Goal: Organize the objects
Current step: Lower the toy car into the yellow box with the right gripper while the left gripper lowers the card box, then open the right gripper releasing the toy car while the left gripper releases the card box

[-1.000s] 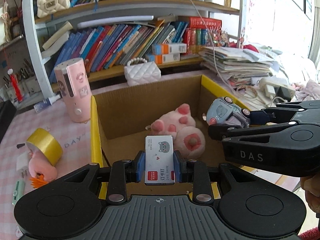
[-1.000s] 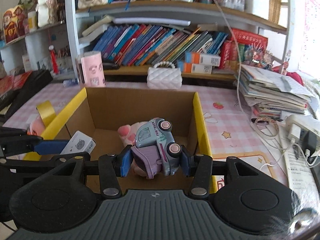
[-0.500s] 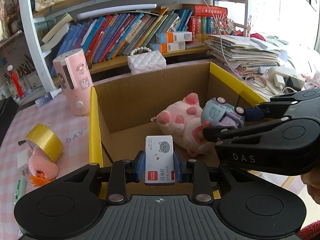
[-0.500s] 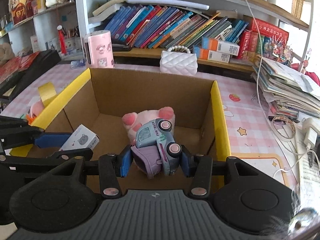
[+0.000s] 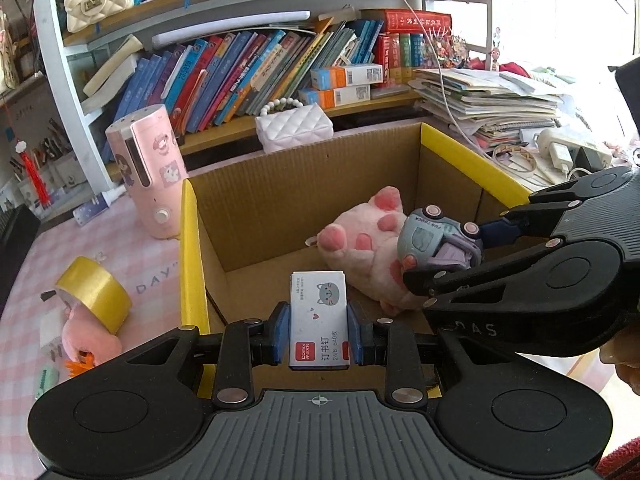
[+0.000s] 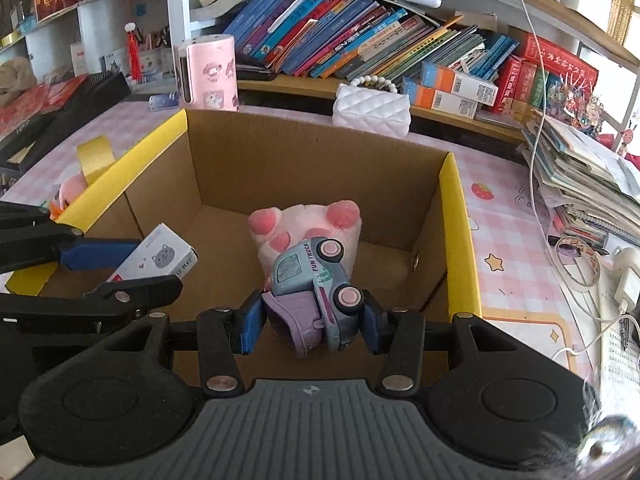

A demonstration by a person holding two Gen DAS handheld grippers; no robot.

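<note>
An open cardboard box [image 5: 304,184] [image 6: 304,168] with yellow flap edges holds a pink plush toy [image 5: 364,248] [image 6: 304,224]. My left gripper [image 5: 319,330] is shut on a small white staple box with a grey cat [image 5: 319,316], held over the box's near left part; it also shows in the right wrist view [image 6: 156,258]. My right gripper [image 6: 312,320] is shut on a blue and purple toy truck [image 6: 316,292] over the box's near right part, just in front of the plush; the truck also shows in the left wrist view [image 5: 436,240].
Left of the box lie a yellow tape roll [image 5: 94,294] on a pink duck plush [image 5: 88,340], and a pink cylinder device [image 5: 146,172]. A white quilted purse [image 5: 294,126] sits behind the box. A paper stack [image 6: 588,172], cables and chargers lie at the right. Bookshelves stand behind.
Both grippers have lowered into the box with their loads. The toy truck has come down beside the pink plush. Both stay shut.
</note>
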